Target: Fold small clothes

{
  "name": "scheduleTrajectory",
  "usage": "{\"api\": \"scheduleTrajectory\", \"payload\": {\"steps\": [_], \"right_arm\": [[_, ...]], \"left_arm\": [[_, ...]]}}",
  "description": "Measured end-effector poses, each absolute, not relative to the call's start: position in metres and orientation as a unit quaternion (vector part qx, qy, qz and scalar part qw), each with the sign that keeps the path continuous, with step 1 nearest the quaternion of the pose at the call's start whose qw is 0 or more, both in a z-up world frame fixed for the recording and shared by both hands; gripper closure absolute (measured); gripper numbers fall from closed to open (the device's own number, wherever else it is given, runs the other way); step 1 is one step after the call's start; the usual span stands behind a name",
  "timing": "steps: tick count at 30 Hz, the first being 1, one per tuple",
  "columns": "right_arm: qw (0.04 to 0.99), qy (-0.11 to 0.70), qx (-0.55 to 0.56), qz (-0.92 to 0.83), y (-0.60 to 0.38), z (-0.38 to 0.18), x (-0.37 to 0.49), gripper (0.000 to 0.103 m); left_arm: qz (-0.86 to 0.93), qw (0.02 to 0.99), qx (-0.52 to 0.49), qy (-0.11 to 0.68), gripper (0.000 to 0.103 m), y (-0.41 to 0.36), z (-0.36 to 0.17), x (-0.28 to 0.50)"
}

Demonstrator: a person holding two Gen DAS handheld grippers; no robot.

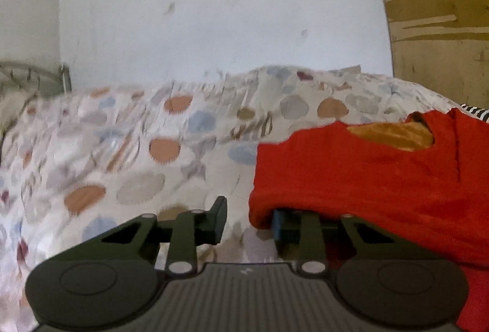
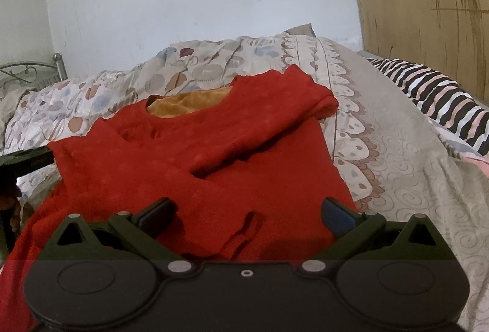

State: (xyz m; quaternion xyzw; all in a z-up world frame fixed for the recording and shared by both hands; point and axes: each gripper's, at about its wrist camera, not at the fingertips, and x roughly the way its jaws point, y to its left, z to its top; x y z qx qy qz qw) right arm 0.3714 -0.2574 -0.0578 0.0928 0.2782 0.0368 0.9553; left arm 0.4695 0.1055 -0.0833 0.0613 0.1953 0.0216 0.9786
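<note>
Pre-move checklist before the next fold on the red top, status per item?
1. Left gripper open: ok.
2. Left gripper at the edge of the red top, one finger under the fabric: ok.
3. Right gripper open, above the hem: ok.
4. Right sleeve folded across the body: ok.
5. Left sleeve folded: cannot tell.
6. Top flat on the bedspread: not ok, wrinkled.

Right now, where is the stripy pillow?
The striped pillow lies at the right view's far right, against the wooden board, beyond the red top.
</note>
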Motion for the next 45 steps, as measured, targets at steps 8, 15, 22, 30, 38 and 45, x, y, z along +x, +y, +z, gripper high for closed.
{"api": "scheduleTrajectory", "payload": {"steps": [8,15,22,30,38,45], "right_arm": [[0.956,0.276,0.096,0.037,-0.258,-0.058,0.371,0.000],[0.956,0.272,0.103,0.039,-0.260,-0.057,0.369,0.000],[0.955,0.256,0.141,0.053,-0.271,-0.057,0.361,0.000],[0.961,0.262,0.061,0.060,-0.277,-0.039,0.295,0.000],[0.955,0.293,0.036,0.003,-0.304,-0.051,0.219,0.000],[0.945,0.300,0.131,0.007,-0.320,-0.053,0.207,0.021]], "left_arm": [[-0.020,0.973,0.000,0.232,0.064,0.127,-0.095,0.469],[-0.016,0.974,-0.003,0.226,0.017,0.137,-0.084,0.426],[-0.076,0.967,-0.059,0.234,0.003,0.147,-0.070,0.354],[-0.158,0.932,-0.104,0.309,0.001,0.137,-0.081,0.290],[-0.144,0.917,-0.083,0.362,0.023,0.134,-0.094,0.272],[-0.127,0.901,-0.118,0.397,0.052,0.140,-0.090,0.273]]}}
